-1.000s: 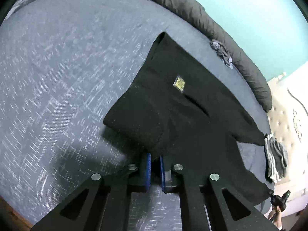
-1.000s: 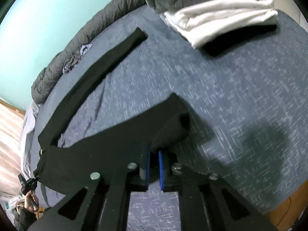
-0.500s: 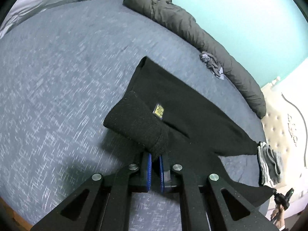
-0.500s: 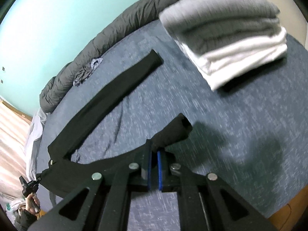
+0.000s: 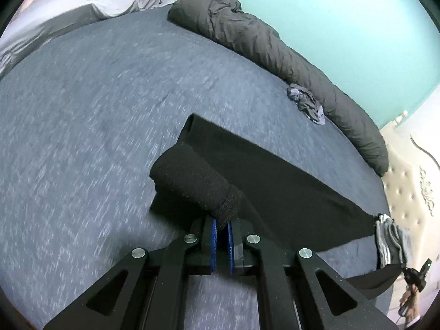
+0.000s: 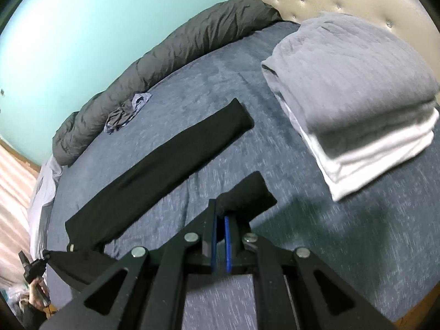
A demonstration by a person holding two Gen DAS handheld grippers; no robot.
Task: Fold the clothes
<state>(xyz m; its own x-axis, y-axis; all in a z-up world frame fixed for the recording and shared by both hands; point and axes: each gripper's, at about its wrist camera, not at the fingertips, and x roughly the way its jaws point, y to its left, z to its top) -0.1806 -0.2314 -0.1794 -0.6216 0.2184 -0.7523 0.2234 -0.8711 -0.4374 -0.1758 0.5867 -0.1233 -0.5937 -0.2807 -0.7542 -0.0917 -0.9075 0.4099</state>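
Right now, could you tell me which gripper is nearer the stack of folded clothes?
Right. The right gripper holds the black garment beside the stack; the left gripper grips it at the far end from the stack.

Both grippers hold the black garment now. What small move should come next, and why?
Probably carry both held ends forward and lay them on the part lying flat. The left gripper and right gripper are each shut on a raised edge of the black garment, while its far strip rests flat on the bed, so the fold seems half made.
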